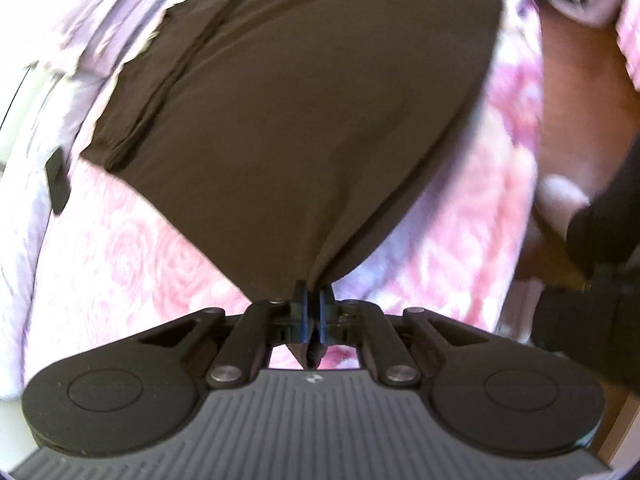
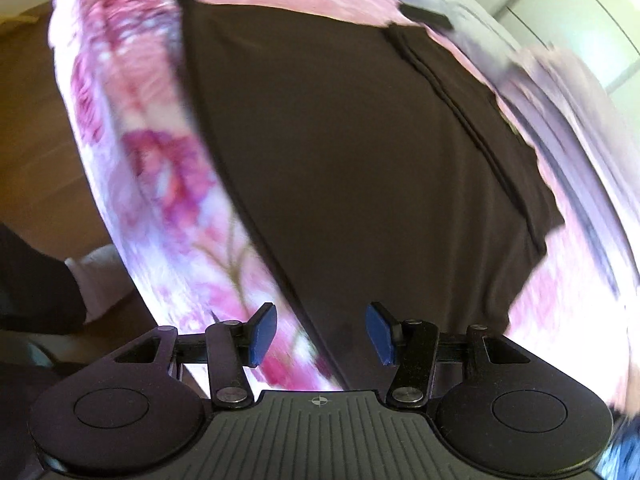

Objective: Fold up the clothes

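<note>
A dark brown garment lies spread on a pink floral bedspread. My left gripper is shut on a corner of the brown garment, and the cloth pulls up into a peak at its blue pads. In the right wrist view the same garment lies flat, with a seam running along its right side. My right gripper is open and empty, its blue pads spread over the garment's near edge and the bedspread.
A small black flat object lies on the bed at the left, and shows at the top right of the right wrist view. Wooden floor lies beside the bed. A dark-clothed leg with a white sock is at the right.
</note>
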Motion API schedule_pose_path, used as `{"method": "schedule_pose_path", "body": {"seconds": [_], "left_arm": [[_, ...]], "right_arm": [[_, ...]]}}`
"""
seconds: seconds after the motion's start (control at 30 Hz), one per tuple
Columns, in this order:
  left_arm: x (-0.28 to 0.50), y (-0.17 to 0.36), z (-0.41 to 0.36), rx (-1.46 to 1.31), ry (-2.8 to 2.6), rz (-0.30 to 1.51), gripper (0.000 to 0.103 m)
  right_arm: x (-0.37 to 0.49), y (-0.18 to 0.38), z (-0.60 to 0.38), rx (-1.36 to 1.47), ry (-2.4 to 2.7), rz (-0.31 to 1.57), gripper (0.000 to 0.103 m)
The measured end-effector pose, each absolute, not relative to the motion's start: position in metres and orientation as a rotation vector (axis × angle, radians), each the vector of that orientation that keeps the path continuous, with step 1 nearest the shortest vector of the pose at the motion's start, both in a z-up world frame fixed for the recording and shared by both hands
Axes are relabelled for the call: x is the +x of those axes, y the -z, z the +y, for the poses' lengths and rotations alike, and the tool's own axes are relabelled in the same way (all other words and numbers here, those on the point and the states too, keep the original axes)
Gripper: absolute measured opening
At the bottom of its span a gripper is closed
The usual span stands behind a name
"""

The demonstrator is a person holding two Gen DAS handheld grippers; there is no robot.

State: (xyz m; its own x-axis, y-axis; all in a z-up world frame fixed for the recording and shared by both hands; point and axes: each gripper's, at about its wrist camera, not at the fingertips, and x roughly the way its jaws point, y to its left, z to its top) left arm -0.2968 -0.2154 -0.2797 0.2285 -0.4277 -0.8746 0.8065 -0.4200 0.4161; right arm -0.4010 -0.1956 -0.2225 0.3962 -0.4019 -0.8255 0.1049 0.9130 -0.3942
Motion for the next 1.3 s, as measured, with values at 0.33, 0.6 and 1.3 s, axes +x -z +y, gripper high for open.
{"method": "schedule_pose_path", "body": {"seconds": [0.33, 0.6, 1.3], "left_arm": [[-0.290, 0.261, -0.213, 1.379, 1.431, 0.395, 0.004], [-0.296, 0.260, -0.207, 1.407, 1.468, 0.381, 0.003], [-0.372, 0.180, -0.059, 1.531, 1.648, 0.645, 0.000]], "right_arm": [[-0.425, 0.244, -0.205, -0.516, 0.373, 1.135, 0.052], [-0.451, 0.237, -0.240, -0.490, 0.390, 1.220, 0.002], [-0.506, 0.099, -0.166, -0.203, 0.140, 1.378, 0.001]]}}
